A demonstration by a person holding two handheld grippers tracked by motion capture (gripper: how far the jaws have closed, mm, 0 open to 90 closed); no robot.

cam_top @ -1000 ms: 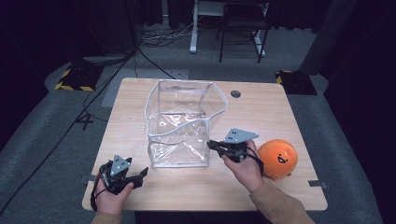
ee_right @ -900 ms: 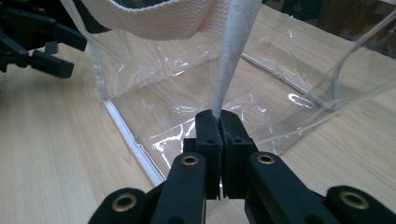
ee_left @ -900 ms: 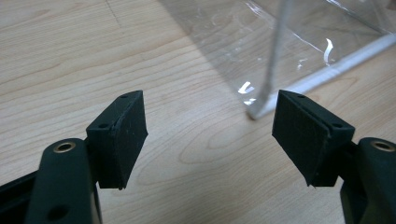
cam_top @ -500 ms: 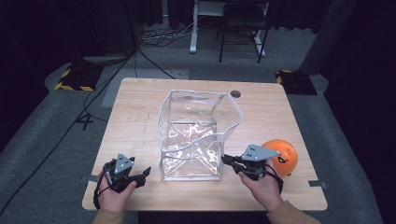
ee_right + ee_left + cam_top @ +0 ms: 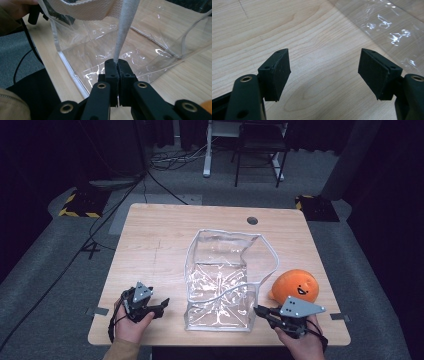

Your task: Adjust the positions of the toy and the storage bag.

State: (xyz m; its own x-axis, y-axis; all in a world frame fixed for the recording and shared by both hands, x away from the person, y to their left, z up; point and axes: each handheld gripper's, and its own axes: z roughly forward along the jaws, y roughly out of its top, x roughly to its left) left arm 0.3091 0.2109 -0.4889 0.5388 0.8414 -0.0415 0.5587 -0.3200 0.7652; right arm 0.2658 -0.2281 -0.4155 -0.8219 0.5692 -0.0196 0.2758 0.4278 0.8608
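Two grippers work at the wooden tabletop's [image 5: 165, 235] near edge: the right gripper [image 5: 117, 65] clamps the clear plastic bag's [image 5: 220, 285] white strap [image 5: 123, 30], the left gripper [image 5: 324, 72] gapes empty, and the orange smiling plush ball [image 5: 295, 287] waits unpacked beside the bag.

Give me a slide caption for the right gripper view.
Right gripper clamped on the clear bag's white strap.

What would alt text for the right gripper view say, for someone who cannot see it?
Two black jaws of the right gripper are clamped shut on the white fabric strap of a clear plastic bag, which stands open on a light wooden table. At the top left, farther off, is the person's other hand.
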